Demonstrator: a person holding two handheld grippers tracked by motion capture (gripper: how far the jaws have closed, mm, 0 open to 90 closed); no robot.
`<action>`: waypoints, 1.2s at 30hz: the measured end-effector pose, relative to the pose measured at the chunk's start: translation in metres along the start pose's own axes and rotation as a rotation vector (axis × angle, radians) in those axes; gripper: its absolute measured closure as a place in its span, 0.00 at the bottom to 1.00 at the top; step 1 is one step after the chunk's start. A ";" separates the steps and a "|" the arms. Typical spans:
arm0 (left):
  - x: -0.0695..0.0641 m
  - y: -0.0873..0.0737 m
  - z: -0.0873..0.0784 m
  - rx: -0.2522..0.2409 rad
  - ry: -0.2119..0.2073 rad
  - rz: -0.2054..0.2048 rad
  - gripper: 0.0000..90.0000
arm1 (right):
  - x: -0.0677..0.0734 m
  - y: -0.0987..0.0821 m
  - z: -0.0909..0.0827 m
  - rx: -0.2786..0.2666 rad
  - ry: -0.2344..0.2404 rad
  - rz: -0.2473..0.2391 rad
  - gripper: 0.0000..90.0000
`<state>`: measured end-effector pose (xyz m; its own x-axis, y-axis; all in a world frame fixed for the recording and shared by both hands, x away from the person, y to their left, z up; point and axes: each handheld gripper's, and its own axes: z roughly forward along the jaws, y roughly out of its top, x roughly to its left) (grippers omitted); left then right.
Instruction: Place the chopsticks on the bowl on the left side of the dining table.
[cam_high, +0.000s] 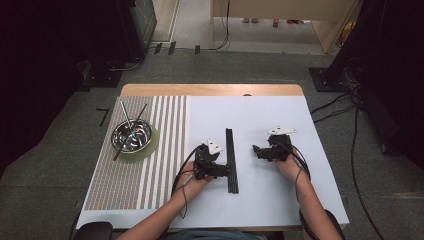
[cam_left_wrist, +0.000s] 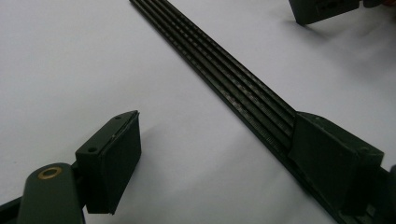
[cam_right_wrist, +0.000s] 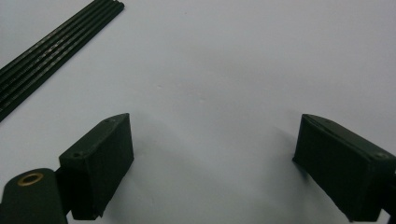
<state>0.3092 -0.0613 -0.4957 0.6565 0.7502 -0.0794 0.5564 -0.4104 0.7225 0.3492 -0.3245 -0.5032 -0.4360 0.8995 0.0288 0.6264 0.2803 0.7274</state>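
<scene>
Two claws, both spread, neither pinching anything. Left claw (cam_left_wrist: 205, 158): jaws wide apart, one jaw resting over the near end of the black chopsticks (cam_left_wrist: 219, 77), the other on bare white sheet to the side — the bundle is not yet between the jaws. In the high view the left claw (cam_high: 220, 170) sits just beside the lower part of the chopsticks (cam_high: 231, 160), which lie side by side as one flat strip, running away from the person near the middle of the bench (cam_high: 210, 90).

Right claw (cam_right_wrist: 210, 158): jaws wide, hovering over bare sheet, chopsticks (cam_right_wrist: 56, 51) well off toward the upper left corner of its view. In the high view the right claw (cam_high: 256, 150) stands apart from the strip, on its other side.

Further out: steel bowl (cam_high: 132, 135) on a green round mat (cam_high: 152, 145), on the striped placemat (cam_high: 165, 150) at the left, with two utensil handles leaning from it; what they are I cannot tell.

Step in hand, as judged: taking up the chopsticks with the left claw. To do it well — shift the claw sideways until the whole strip lies between both jaws, lower the jaw tips to the sheet, close squarely across the sticks so none rolls free. A grip near the end will likely let the far tips droop; a hold nearer the middle looks steadier.
</scene>
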 end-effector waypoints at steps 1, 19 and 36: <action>0.000 0.000 0.000 -0.002 0.001 0.000 0.19 | 0.000 0.000 0.000 0.000 0.000 0.000 0.12; -0.001 -0.006 -0.003 0.008 0.003 0.096 0.18 | 0.000 0.000 0.000 0.000 0.000 0.001 0.12; 0.020 0.000 -0.017 0.063 -0.019 0.014 0.80 | 0.000 0.000 0.000 0.000 0.000 0.000 0.12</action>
<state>0.3136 -0.0375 -0.4857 0.6740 0.7341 -0.0829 0.5773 -0.4533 0.6792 0.3492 -0.3246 -0.5032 -0.4360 0.8995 0.0294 0.6266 0.2800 0.7273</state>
